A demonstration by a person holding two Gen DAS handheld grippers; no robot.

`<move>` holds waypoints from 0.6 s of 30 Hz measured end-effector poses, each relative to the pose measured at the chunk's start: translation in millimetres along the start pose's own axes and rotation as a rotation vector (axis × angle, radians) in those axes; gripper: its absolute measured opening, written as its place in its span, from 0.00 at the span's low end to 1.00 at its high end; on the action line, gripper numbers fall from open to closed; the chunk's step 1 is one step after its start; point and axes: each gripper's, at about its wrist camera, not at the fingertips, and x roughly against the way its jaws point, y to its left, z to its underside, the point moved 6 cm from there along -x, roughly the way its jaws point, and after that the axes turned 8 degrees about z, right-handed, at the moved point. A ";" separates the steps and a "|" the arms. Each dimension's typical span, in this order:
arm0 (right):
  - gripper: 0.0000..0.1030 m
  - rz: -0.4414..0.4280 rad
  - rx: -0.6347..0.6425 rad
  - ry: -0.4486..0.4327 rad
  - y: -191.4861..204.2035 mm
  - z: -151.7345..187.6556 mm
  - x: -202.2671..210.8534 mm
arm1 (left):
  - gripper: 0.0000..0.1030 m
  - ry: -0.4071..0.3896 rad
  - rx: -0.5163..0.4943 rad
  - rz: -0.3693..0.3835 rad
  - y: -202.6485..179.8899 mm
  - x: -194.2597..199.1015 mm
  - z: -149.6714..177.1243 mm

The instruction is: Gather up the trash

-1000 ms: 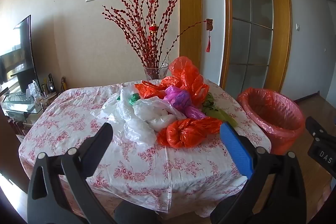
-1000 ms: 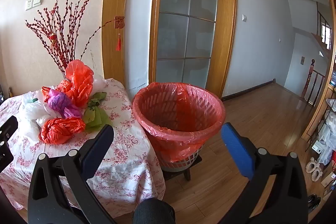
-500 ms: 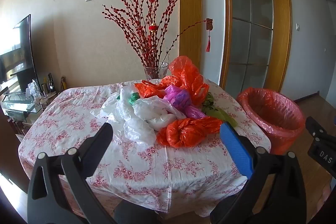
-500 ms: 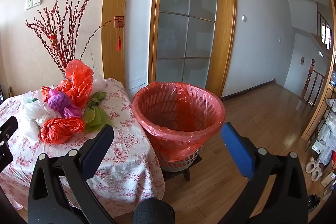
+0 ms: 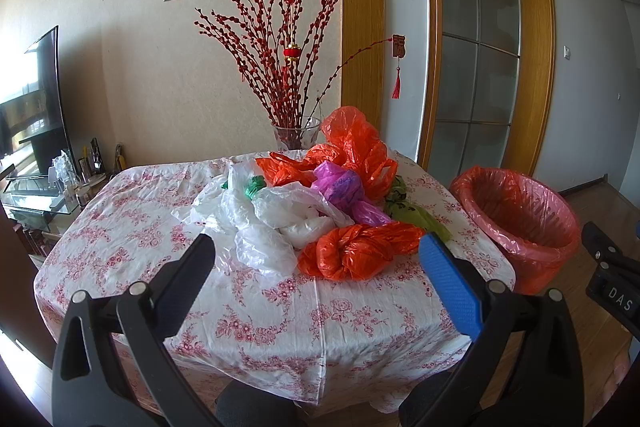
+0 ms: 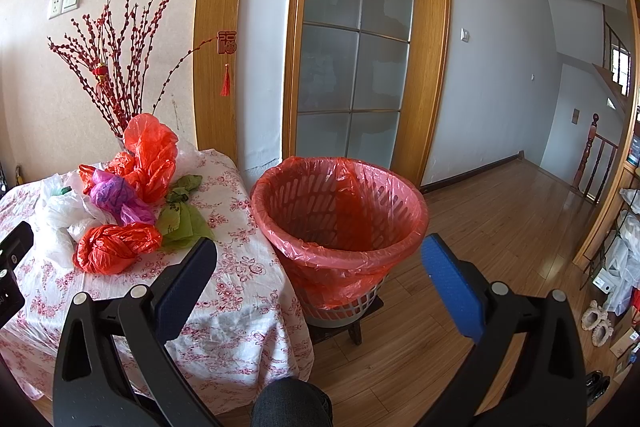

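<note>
A heap of crumpled plastic bags lies on the table (image 5: 256,311): a knotted orange bag (image 5: 352,251) nearest me, white bags (image 5: 260,223), a purple bag (image 5: 342,187), a green bag (image 5: 408,209) and a tall orange bag (image 5: 356,143) behind. My left gripper (image 5: 316,267) hangs open in front of the table, short of the heap, holding nothing. A bin lined with a red bag (image 6: 340,211) stands right of the table. My right gripper (image 6: 320,267) is open and empty, facing the bin from this side; the knotted orange bag (image 6: 116,247) shows at its left.
A glass vase of red berry branches (image 5: 294,135) stands at the table's back edge. A TV and glass stand (image 5: 28,147) are at the far left. A wood-framed glass door (image 6: 352,67) is behind the bin. Open wooden floor (image 6: 500,211) stretches right, with racks and slippers (image 6: 596,319).
</note>
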 end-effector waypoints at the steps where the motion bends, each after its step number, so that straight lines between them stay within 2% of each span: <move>1: 0.98 -0.001 0.000 0.000 0.0 0.0 0.1 | 0.96 0.000 0.000 0.000 -0.3 0.0 0.1; 18: 0.98 0.000 0.002 -0.001 0.4 0.2 0.1 | 0.96 0.001 0.001 0.000 0.6 -0.2 0.1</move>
